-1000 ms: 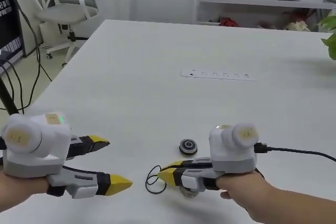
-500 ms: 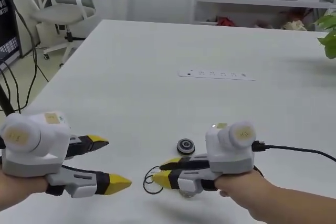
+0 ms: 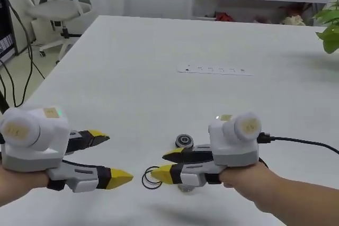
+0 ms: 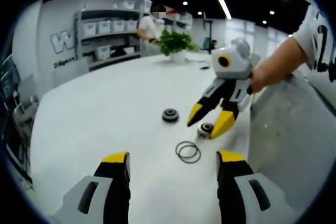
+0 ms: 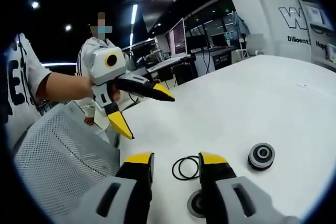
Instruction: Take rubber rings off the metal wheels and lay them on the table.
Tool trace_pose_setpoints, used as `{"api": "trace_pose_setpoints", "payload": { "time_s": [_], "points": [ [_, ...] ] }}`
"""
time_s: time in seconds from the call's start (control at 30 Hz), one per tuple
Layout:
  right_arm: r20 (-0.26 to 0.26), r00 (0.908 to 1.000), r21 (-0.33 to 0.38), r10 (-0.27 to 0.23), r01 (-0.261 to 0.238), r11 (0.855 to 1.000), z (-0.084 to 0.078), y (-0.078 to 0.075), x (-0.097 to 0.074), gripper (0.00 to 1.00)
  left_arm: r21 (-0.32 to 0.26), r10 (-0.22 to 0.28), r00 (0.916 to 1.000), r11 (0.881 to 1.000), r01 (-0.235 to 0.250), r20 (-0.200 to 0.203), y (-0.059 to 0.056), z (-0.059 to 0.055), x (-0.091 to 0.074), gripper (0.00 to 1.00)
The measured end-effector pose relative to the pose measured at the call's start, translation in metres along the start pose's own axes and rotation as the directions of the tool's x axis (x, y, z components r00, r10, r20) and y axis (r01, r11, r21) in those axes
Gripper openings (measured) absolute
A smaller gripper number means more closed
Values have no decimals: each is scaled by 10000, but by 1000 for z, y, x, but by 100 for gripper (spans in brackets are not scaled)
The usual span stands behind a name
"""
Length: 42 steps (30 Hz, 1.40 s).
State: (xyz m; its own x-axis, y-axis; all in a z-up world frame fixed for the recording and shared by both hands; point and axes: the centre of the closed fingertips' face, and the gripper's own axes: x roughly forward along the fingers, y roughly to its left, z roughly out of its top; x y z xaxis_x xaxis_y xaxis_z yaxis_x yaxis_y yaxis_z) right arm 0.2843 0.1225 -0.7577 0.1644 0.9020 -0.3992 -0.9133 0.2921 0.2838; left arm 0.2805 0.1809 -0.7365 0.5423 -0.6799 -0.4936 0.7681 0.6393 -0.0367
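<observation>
Two thin black rubber rings [image 3: 151,177] [image 4: 188,151] [image 5: 185,167] lie overlapped on the white table [image 3: 159,78]. My right gripper [image 3: 163,165] [image 5: 176,160] is open, its yellow tips just right of the rings and nothing between them. A bare metal wheel [image 3: 185,188] [image 4: 206,129] [image 5: 197,203] sits under this gripper. A second wheel [image 3: 184,141] [image 4: 169,115] [image 5: 261,156] with a dark ring on it stands just beyond. My left gripper [image 3: 111,157] [image 4: 173,158] is open and empty, left of the rings and pointing at them.
A white power strip [image 3: 214,70] lies farther back on the table. A cable [image 3: 302,142] trails right from the right gripper. An office chair [image 3: 53,3] stands off the far left corner and a plant [image 3: 328,30] at the right edge.
The right gripper's jaws have spread wider and it has edged slightly left; the rings now lie flat just off its tips. The left gripper has held its place.
</observation>
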Motion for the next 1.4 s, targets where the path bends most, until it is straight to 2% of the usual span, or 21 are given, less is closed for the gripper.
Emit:
{"api": "trace_pose_setpoints", "payload": {
  "time_s": [0.33,0.87,1.13,1.4],
  "points": [
    [193,9996,-164,-202,205,9997,6,-8,-12,35,16,-23,10000,10000,23,8,1,1,2,68],
    [594,9934,-196,-981,994,9949,13,-42,-37,42,193,-213,9998,9996,213,34,7,13,16,68],
    [655,9878,-236,-1413,1431,9894,12,-62,-47,44,276,-347,9994,9990,344,93,11,24,28,68],
    [583,9846,-330,-1649,1670,9854,6,-78,-51,44,336,-388,9992,9987,384,120,17,28,38,67]
  ]
}}
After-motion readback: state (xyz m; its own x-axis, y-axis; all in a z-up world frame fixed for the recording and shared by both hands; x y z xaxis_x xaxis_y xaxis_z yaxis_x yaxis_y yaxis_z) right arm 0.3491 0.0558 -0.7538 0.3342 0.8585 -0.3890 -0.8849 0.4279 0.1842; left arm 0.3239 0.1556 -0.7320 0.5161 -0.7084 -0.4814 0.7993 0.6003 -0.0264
